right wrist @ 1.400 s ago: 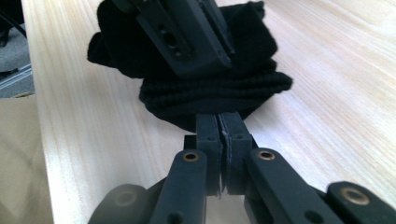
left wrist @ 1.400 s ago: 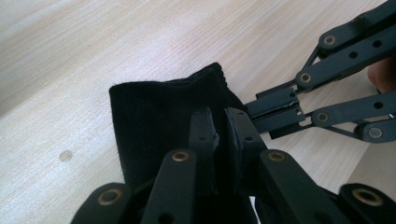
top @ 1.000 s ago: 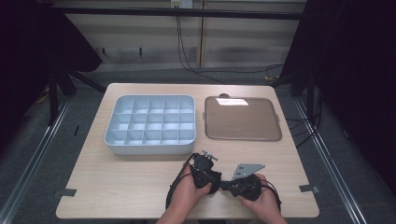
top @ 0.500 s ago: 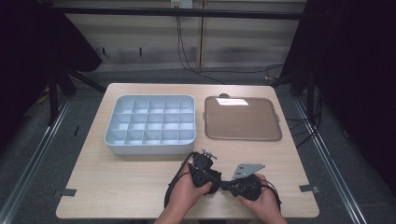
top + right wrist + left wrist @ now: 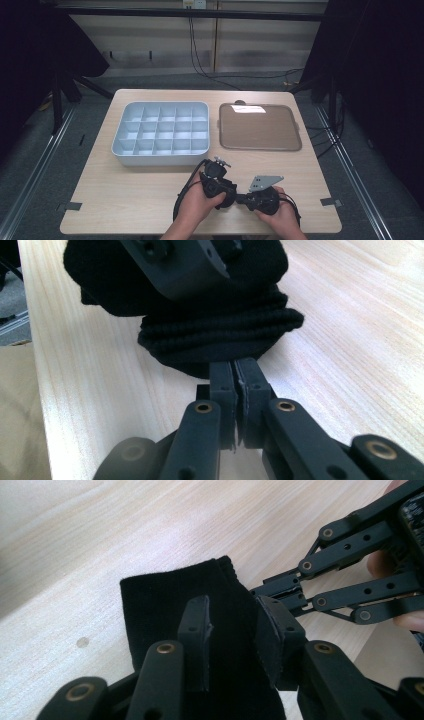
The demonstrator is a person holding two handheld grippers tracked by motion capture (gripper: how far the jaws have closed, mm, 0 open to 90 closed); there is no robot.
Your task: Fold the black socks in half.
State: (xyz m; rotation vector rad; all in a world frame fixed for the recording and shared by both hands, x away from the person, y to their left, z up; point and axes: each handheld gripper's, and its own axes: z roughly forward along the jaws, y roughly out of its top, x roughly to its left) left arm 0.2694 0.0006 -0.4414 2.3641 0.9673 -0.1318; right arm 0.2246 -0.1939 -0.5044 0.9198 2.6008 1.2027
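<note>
A black knitted cloth [image 5: 160, 605] with a ribbed edge [image 5: 220, 335] hangs just above the wooden table [image 5: 125, 200], between my two grippers near its front edge. My left gripper [image 5: 232, 625] stands open. Its jaws have just been opening, and the cloth still runs between them. My right gripper [image 5: 234, 372] is shut on the cloth's lower edge, its jaws pressed together. In the high view the left gripper [image 5: 225, 192] and the right gripper [image 5: 242, 198] meet tip to tip, each held in a hand. The right gripper's linkage [image 5: 350, 575] reaches in from the right of the left gripper view.
A pale blue tray [image 5: 160, 159] divided into several compartments stands at the back left. Beside it, at the back right, lies a flat brown tray [image 5: 260, 127]. A black cable [image 5: 182, 192] loops from the left gripper. The table's front edge runs right below the hands.
In the high view both hands stay at the front of the table, with no clear shift of either gripper or of the cloth.
</note>
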